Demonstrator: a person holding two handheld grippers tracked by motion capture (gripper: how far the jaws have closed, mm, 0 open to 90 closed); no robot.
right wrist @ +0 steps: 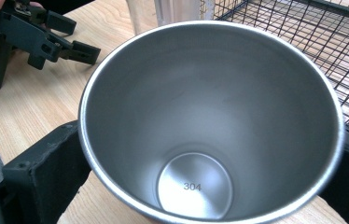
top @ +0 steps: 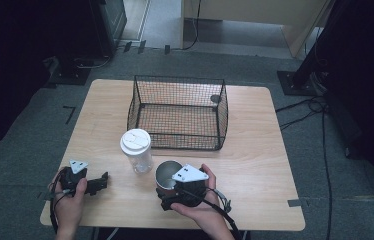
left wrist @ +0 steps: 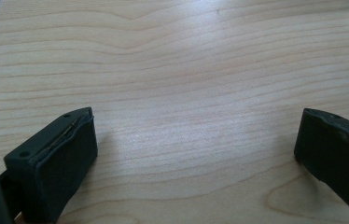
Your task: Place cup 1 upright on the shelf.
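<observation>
An empty stainless steel cup stands upright on the wooden table, near its front edge. My right gripper is shut on the steel cup, with one black jaw pressed on each side of its wall. A clear plastic bottle with a white lid stands just left of the cup. To the left, my left gripper rests low over the table. In its own view the left gripper is open, jaws wide apart over bare wood. The right gripper view also shows the left gripper, apart from the cup.
A black wire basket stands empty behind the bottle and cup; its mesh wall rises close beyond the cup. The bottle's lower body stands just beyond the cup's rim. Grey floor, cables and dark stands surround the table.
</observation>
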